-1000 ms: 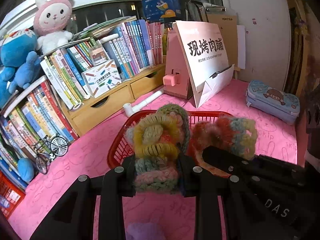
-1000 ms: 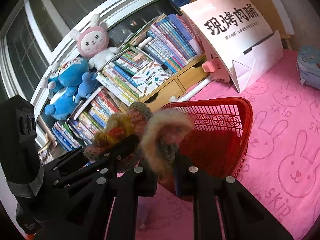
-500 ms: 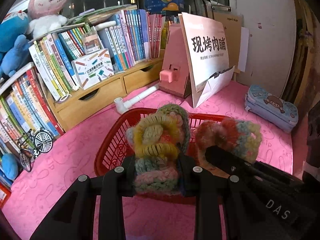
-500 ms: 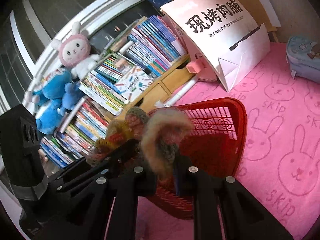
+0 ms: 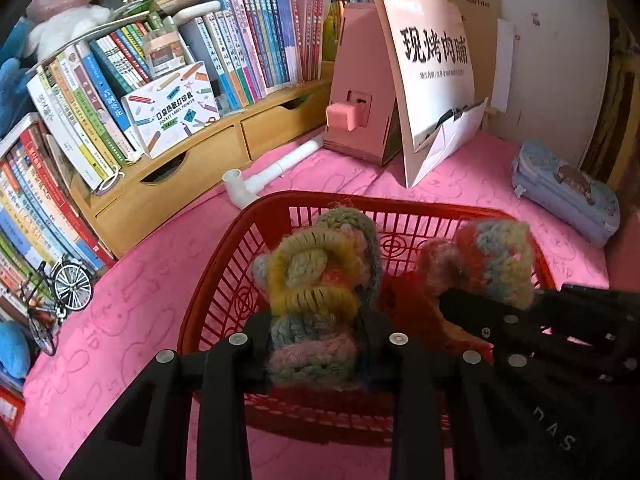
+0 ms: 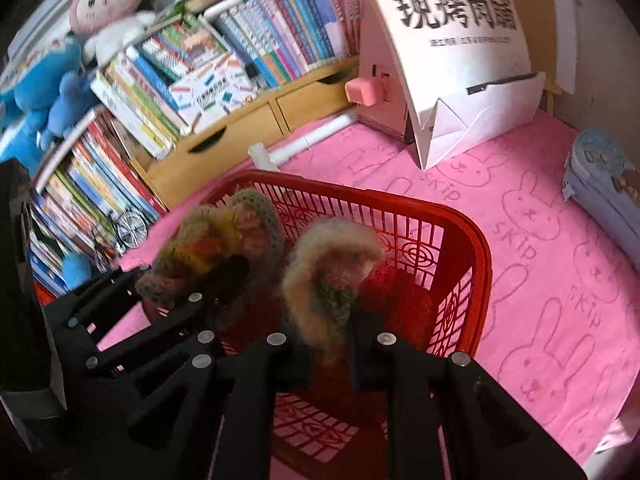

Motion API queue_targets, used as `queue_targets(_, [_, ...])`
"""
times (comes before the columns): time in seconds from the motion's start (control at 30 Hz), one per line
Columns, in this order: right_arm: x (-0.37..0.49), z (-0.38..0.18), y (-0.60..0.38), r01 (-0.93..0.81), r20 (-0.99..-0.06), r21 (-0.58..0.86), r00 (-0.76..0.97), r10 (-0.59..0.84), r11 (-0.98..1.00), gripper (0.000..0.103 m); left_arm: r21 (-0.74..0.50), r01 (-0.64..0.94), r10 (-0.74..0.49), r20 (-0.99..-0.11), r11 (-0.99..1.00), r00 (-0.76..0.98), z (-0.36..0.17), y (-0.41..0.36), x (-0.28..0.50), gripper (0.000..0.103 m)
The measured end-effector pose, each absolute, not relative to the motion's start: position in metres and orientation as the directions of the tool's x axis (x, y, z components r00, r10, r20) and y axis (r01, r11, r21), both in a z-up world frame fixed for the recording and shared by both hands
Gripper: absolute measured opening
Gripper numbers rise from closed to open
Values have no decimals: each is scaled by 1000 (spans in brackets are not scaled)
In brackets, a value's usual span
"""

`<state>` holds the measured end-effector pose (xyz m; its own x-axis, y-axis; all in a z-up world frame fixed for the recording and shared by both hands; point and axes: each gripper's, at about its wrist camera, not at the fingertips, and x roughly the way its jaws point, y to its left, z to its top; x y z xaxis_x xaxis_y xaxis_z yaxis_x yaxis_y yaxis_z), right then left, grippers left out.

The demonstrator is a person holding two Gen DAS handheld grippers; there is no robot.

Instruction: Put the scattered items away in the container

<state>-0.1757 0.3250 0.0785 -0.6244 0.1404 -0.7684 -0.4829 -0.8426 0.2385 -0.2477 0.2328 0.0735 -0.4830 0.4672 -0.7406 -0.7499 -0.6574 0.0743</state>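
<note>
Left wrist view: the left gripper (image 5: 314, 344), jaws clamped on a yellow-green knitted piece (image 5: 316, 300), hangs over the red basket (image 5: 224, 280) on the pink table (image 5: 120, 320). Beside it, the right gripper (image 6: 332, 354) grips a tan knitted piece (image 6: 328, 264) above the same basket.

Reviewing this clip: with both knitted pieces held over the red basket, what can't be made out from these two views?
- Left wrist view: the red basket floor, hidden by the left gripper and its knitted piece.
- Right wrist view: the basket's near rim, behind the right gripper; its furry knitted piece is blurred.
- Both views: any items left on the pink cloth below the cameras, cut off by the frame edge.
- Right wrist view: the blue pencil case, cut off at the right edge.
</note>
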Motion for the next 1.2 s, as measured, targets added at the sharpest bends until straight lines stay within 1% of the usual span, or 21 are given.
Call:
queue_targets(0.13, [-182, 77, 328, -474, -796, 196, -588, 143, -858, 14, 75, -776, 466, -763, -626, -449, 69, 241, -254, 31])
queue_targets(0.27, [-187, 76, 327, -472, -817, 131, -550, 175, -872, 14, 108, -798, 448, -779, -593, -438, 63, 250, -257, 31])
queue_targets(0.43, [-191, 74, 328, -464, -832, 98, -524, 183, -880, 14, 112, -820, 430, -807, -561, -404, 54, 256, -261, 31])
queue_targets(0.67, [-199, 70, 322, -435, -838, 23, -499, 220, -900, 14, 129, -826, 406, -823, -549, -398, 45, 257, -263, 31])
queue_targets(0.77, [-210, 62, 326, -352, -865, 47, -482, 138, -935, 14, 130, -819, 376, -841, -559, -390, 39, 256, -271, 32])
queue_targets(0.93, [-218, 59, 336, -291, -892, 66, -445, 74, -955, 14, 125, -830, 376, -848, -543, -374, 38, 259, -272, 33])
queue_targets(1.2, [-218, 59, 333, -297, -890, 55, -447, 88, -953, 14, 125, -829, 372, -850, -546, -373, 37, 260, -274, 34])
